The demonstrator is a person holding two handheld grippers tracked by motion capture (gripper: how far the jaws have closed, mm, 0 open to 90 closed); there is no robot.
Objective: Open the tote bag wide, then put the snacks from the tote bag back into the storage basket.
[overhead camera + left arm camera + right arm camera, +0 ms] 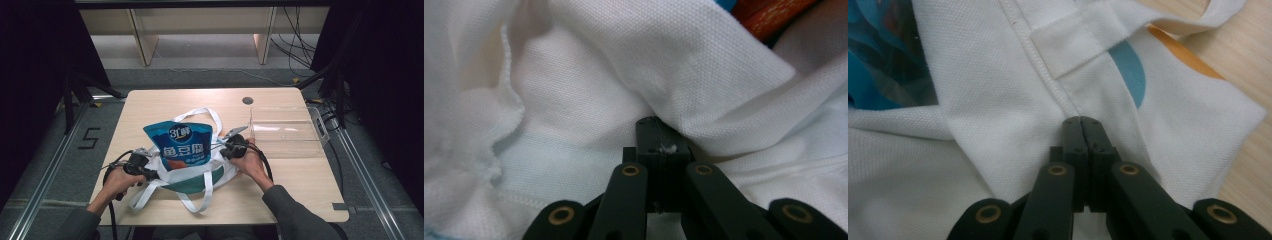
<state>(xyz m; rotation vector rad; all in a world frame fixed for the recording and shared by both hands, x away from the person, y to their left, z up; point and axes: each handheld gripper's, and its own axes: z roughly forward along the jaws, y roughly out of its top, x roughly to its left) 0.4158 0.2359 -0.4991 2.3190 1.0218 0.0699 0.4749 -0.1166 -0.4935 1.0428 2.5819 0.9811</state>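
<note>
From the high view, a white cloth tote bag [200, 172] lies near the front middle of the pale wooden worktop [295, 185], its long straps looping out above and below it, and a glossy blue snack pouch [181, 142] with white lettering stands out of its mouth, leaning back. The left gripper [145, 167] sits at the bag's left edge and the right gripper [227, 150] at its right edge, each held in a hand, so the pouch stands between them. A clear plastic bin [285, 131], rectangular and shallow, rests on the right of the worktop, just beyond the right gripper. In the left gripper view, the black fingers [659, 145] are pressed together with a fold of the bag's fabric [704, 70] pinched at their tips; the weave is fine and knobbly, bunched into soft ridges, with a frayed raw edge at the left and a slip of orange at the top right. In the right gripper view, the fingers [1081, 132] are likewise closed tight on the bag's hemmed rim [1043, 70], right beside a stitched-on strap end [1078, 37]; the cloth carries blue and orange printed shapes, the pouch's shiny blue film shows at the upper left, and bare wood grain lies to the right.
</note>
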